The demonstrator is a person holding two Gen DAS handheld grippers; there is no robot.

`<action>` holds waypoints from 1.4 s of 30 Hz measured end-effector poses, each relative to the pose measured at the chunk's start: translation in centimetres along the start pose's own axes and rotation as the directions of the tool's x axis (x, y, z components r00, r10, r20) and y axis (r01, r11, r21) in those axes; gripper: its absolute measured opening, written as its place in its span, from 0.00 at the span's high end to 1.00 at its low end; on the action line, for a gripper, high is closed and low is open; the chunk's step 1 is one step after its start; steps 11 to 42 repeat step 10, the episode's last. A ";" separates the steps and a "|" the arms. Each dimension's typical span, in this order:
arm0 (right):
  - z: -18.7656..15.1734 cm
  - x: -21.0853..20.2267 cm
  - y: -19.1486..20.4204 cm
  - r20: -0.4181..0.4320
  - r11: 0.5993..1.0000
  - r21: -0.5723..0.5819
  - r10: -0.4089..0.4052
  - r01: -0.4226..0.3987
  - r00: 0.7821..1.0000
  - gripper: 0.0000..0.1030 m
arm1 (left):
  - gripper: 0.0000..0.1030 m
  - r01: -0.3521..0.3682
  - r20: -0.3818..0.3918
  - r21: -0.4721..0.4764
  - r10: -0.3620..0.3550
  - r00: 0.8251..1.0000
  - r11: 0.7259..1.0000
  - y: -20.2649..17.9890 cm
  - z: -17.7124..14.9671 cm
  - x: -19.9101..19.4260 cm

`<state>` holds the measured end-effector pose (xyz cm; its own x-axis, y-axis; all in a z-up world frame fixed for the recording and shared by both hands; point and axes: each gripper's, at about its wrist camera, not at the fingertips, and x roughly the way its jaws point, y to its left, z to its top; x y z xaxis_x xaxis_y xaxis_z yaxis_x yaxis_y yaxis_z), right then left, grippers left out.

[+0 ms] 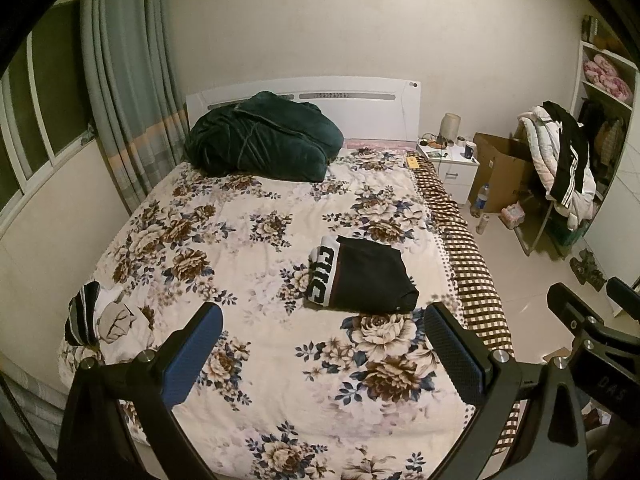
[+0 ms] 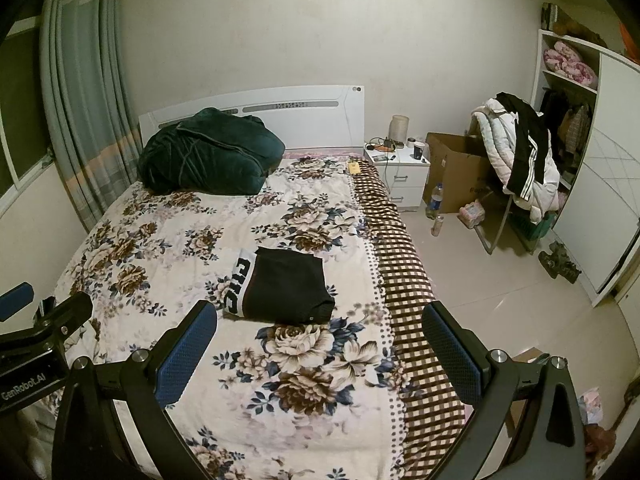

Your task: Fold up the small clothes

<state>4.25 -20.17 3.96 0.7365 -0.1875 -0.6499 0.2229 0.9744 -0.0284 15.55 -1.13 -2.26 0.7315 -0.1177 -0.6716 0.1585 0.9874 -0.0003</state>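
1. Right now I am holding both tools above the near end of the bed point(image 1: 280, 380): the left tool point(image 1: 324, 360) and the right tool point(image 2: 320, 356) are each spread wide, with nothing between their blue pads.
2. Just past the tools, the black shorts point(image 1: 362, 280) are lying folded flat on the floral quilt point(image 2: 200, 240), toward its right side, white lettered waistband facing left. I am judging that piece finished.
3. For the next piece I am planning to bring the left tool down onto the heap of unfolded small clothes point(image 1: 100, 320) at the quilt's near-left corner, pinching a single layer at an edge, not the quilt beneath, and carrying it to open bedding before spreading it.
4. I am keeping the right tool clear of the folded shorts so the stack is not getting nudged.
5. Only the left wrist view is showing me that heap; the right wrist view is missing it, and instead is giving me the left tool's body at its left edge.
6. Farther off, a dark green blanket point(image 2: 208, 152) is sitting bunched by the headboard point(image 1: 360, 100).
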 end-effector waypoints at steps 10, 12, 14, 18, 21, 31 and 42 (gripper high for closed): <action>0.0 0.1 0.0 0.002 1.000 -0.003 0.002 -0.002 1.000 0.00 | 0.00 -0.002 0.003 -0.010 0.002 1.000 1.000 0.2 0.3 0.1; 0.0 0.1 0.0 0.002 1.000 -0.003 0.002 -0.002 1.000 0.00 | 0.00 -0.002 0.003 -0.010 0.002 1.000 1.000 0.2 0.3 0.1; 0.0 0.1 0.0 0.002 1.000 -0.003 0.002 -0.002 1.000 0.00 | 0.00 -0.002 0.003 -0.010 0.002 1.000 1.000 0.2 0.3 0.1; 0.0 0.1 0.0 0.002 1.000 -0.003 0.002 -0.002 1.000 0.00 | 0.00 -0.002 0.003 -0.010 0.002 1.000 1.000 0.2 0.3 0.1; 0.0 0.1 0.0 0.002 1.000 -0.003 0.002 -0.002 1.000 0.00 | 0.00 -0.002 0.003 -0.010 0.002 1.000 1.000 0.2 0.3 0.1; 0.0 0.1 0.0 0.002 1.000 -0.003 0.002 -0.002 1.000 0.00 | 0.00 -0.002 0.003 -0.010 0.002 1.000 1.000 0.2 0.3 0.1; 0.0 0.1 0.0 0.002 1.000 -0.003 0.002 -0.002 1.000 0.00 | 0.00 -0.002 0.003 -0.010 0.002 1.000 1.000 0.2 0.3 0.1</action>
